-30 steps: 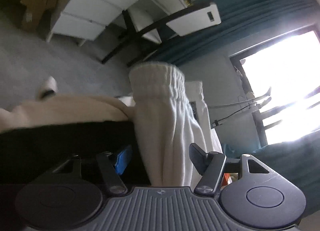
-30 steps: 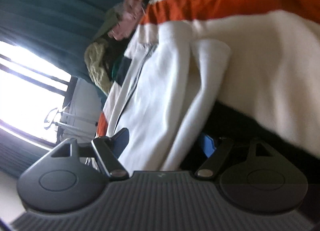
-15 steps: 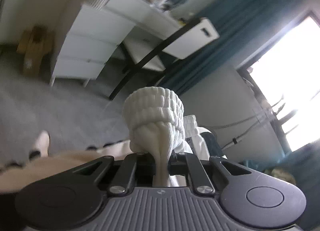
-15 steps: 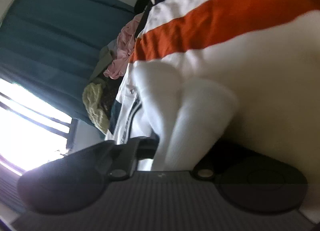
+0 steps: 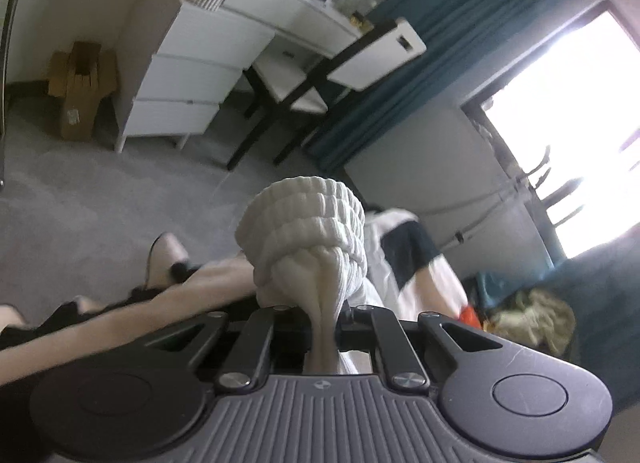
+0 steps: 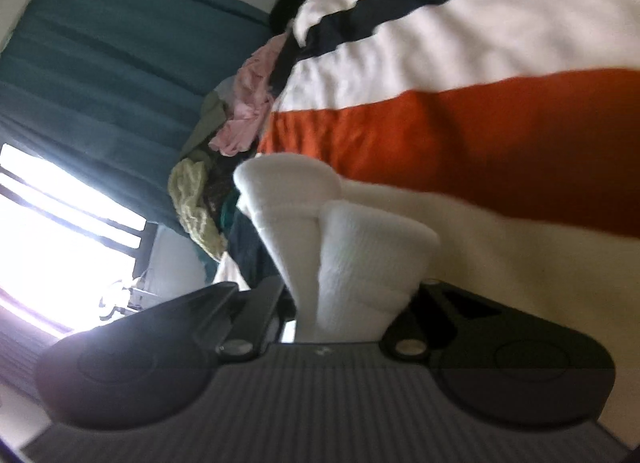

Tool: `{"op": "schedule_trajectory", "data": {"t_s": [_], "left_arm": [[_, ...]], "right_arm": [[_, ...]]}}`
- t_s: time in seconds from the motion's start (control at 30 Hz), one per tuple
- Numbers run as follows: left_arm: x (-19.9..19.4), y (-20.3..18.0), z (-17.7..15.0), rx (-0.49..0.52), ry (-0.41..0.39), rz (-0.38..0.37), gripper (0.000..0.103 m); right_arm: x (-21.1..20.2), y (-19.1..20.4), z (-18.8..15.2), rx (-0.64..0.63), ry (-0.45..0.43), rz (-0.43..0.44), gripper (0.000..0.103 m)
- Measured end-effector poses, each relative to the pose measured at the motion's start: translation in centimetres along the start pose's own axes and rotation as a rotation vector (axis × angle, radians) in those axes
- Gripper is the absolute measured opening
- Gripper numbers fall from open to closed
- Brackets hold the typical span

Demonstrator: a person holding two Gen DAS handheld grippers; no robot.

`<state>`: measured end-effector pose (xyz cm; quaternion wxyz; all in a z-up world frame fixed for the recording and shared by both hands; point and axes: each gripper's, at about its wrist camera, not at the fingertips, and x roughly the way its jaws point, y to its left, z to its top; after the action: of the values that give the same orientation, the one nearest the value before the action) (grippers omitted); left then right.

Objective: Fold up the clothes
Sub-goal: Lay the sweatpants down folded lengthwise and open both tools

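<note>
Both sets of jaws, standing wide apart a second ago, have since closed. Left gripper (image 5: pixel 325 327) is now clamping the white garment (image 5: pixel 308 239) at its ribbed elastic band, which is bunching up above the jaws, raised over the grey carpet (image 5: pixel 100 199). Right gripper (image 6: pixel 340 315) is pinching a folded white portion (image 6: pixel 360 247) of the same cloth, its fabric bulging between near-closed jaws. Garment is lying against the striped orange, white and navy blanket (image 6: pixel 460 135). A pile of clothes (image 6: pixel 240 123) is sitting beside the teal curtain (image 6: pixel 100 63).
</note>
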<state>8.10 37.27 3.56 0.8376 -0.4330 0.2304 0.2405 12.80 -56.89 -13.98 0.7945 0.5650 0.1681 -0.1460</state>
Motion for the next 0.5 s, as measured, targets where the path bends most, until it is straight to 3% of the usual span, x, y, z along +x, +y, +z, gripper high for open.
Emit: {"op": "schedule_trajectory", "data": {"t_s": [0.1, 0.2, 0.27, 0.3, 0.33, 0.37, 0.4, 0.43, 0.5], "left_arm": [[-0.5, 1.6, -1.7, 0.110, 0.020, 0.032, 0.011], [-0.8, 2.1, -3.7, 0.222, 0.001, 0.039, 0.014], [-1.1, 1.8, -4.5, 0.272, 0.007, 0.046, 0.019], [-1.4, 1.7, -4.8, 0.290, 0.010, 0.044, 0.021], [-1.7, 1.5, -5.1, 0.317, 0.016, 0.047, 0.027], [-1.9, 1.4, -5.4, 0.345, 0.022, 0.063, 0.031], [-2.1, 1.4, -5.7, 0.371, 0.027, 0.084, 0.048], [-2.3, 1.3, -6.0, 0.396, 0.032, 0.106, 0.070], [-3.6, 1.3, -6.7, 0.454, 0.003, 0.146, 0.083]], "right_arm": [[-1.9, -1.7, 0.0, 0.014, 0.028, -0.053, 0.010], [-2.3, -2.0, -0.7, 0.034, 0.045, -0.038, 0.012], [-3.3, -0.4, -1.1, -0.052, 0.047, -0.044, 0.017], [-3.9, 0.4, -1.3, -0.098, 0.047, -0.048, 0.029], [-4.4, 1.3, -1.5, -0.144, 0.047, -0.051, 0.051], [-5.0, 2.0, -1.7, -0.182, 0.029, -0.061, 0.065], [-5.7, 2.7, -2.0, -0.220, 0.008, -0.072, 0.078], [-6.3, 3.5, -2.3, -0.258, -0.012, -0.083, 0.079], [-7.4, 4.8, -2.8, -0.316, -0.066, -0.104, 0.079]]}}
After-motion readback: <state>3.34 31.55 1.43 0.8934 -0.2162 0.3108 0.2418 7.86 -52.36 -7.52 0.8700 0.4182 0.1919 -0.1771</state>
